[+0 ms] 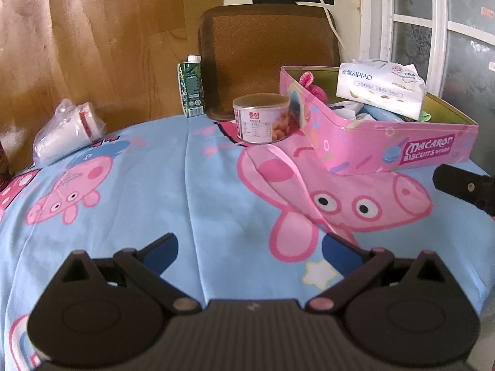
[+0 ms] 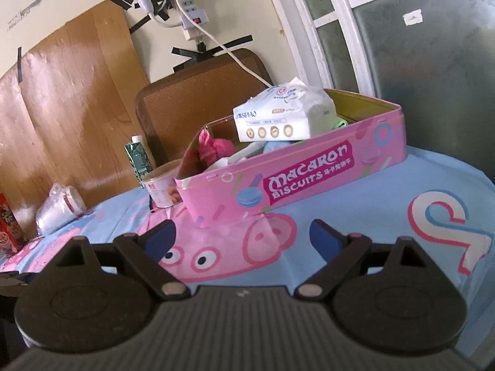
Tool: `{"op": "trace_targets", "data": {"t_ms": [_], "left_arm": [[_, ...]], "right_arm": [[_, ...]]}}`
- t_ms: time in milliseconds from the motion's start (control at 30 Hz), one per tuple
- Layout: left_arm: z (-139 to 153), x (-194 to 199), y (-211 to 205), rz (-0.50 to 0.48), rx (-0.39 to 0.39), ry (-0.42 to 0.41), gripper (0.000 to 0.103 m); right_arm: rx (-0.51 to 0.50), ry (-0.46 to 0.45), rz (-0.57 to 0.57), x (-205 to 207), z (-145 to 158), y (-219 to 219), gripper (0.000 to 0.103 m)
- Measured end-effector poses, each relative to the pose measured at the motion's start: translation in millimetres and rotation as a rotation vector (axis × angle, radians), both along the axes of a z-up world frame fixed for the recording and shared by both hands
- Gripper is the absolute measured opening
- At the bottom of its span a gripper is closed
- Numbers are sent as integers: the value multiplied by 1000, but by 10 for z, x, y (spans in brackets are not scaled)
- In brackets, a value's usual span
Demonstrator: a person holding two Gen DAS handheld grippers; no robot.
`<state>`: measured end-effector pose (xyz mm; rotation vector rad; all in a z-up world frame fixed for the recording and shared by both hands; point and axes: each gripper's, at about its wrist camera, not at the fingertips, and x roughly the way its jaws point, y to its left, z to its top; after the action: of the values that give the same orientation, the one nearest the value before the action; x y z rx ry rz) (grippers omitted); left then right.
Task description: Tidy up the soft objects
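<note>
Blue cartoon-pig cloth (image 1: 191, 191) covers the surface. Left hand-held gripper (image 1: 250, 249) hovers over it with fingers spread apart, holding nothing; right hand-held gripper (image 2: 243, 236) is likewise apart and empty, just before the pink tin (image 2: 309, 179). Inside the tin a tissue pack (image 2: 278, 120) lies on top, a pink knitted toy (image 2: 213, 148) at the left end, with what may be cloths beneath. Beside the tin stand a can (image 1: 261, 119) and carton (image 1: 191, 89); bagged cups (image 1: 66, 131) lie well apart.
</note>
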<state>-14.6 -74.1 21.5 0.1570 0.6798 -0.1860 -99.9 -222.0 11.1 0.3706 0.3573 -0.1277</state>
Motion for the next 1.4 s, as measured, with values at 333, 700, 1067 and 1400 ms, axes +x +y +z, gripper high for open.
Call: {"op": "trace_targets", "data": {"t_ms": [333,700,1067,1400], "left_arm": [[26,-141,3,17,24,-20,103],[-54,-181,-20,8,53,-4,103],[-75,-184,-54,4,87,-14,103],[-102,-147,-6,17,69,-1,103]], "right_arm": [[1,-5,26,-98,6,89,95],[8,12,29,-89,-50,105,95],[15,25,23,-74,-92,99,95],[13,38,20,-56,-120,120,95]]}}
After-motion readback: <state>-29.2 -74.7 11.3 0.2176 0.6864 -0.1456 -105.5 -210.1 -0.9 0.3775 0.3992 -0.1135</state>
